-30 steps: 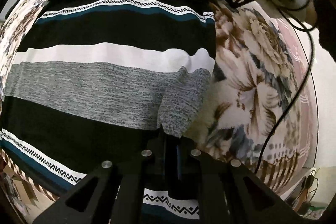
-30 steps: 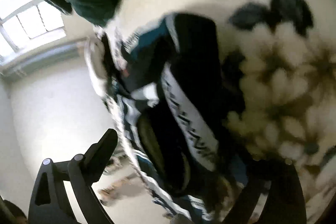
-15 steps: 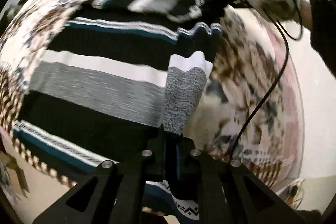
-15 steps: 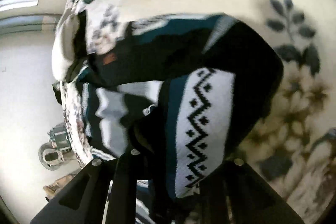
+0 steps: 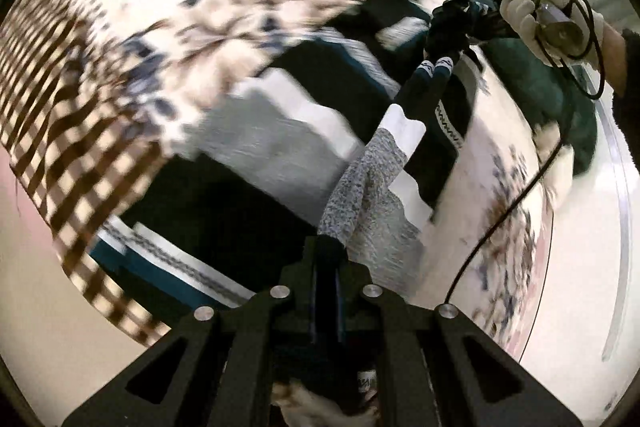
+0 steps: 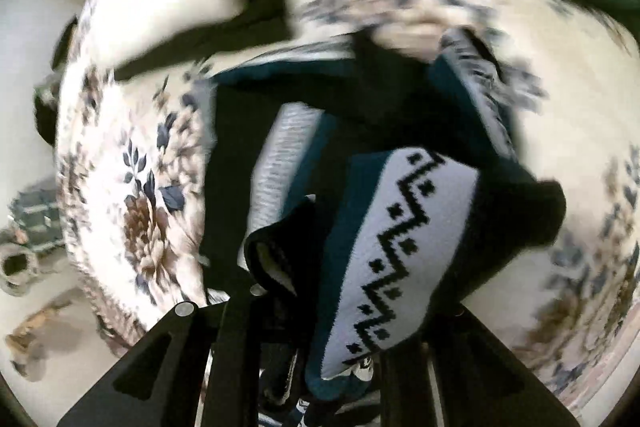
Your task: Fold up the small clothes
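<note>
My left gripper (image 5: 326, 263) clamped on grey band of striped sweater (image 5: 280, 147); my right gripper (image 6: 320, 311) pinching zigzag-trim edge. Sweater's right edge raised off floral bedspread (image 5: 160, 7), body lying flat on it. First side fold started; remaining folds pending.

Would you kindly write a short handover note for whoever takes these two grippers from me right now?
Left gripper: shut on the side edge of the striped sweater, pinching the grey band.
Right gripper: shut on the same edge farther up, with the zigzag band bunched between its jaws; a gloved hand holds it.
The sweater's body lies on the floral blanket; the gripped edge is lifted and stretched between the two grippers.
Done: both grips taken, edge raised.
Left: carry the edge across the body, lay it flat, release, then finish the remaining folds. A dark green garment lies beyond.
</note>
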`<act>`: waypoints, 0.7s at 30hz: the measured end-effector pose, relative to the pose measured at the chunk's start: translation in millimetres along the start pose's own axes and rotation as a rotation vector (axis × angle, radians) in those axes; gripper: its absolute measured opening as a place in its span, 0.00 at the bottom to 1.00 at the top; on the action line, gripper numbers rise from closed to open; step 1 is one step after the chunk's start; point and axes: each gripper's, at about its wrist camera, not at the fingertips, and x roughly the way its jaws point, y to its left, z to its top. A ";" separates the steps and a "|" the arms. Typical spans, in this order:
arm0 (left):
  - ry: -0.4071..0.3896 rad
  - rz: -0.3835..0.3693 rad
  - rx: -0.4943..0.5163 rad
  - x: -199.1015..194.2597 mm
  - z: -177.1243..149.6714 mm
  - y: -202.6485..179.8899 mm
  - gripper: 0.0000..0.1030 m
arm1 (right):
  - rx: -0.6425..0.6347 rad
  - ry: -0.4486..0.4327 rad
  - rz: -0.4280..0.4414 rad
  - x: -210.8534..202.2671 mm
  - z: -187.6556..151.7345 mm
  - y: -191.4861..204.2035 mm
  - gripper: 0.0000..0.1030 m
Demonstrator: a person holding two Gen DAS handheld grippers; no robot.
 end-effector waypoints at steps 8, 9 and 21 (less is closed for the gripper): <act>0.069 -0.034 -0.096 32.7 23.0 83.2 0.05 | 0.066 0.022 -0.119 74.3 13.3 64.4 0.17; 0.083 -0.052 -0.107 35.3 23.5 89.0 0.06 | 0.072 0.036 -0.115 79.2 14.8 65.3 0.20; 0.161 -0.054 -0.163 4.2 23.6 148.8 0.31 | -0.051 0.011 0.216 8.8 -48.1 44.2 0.69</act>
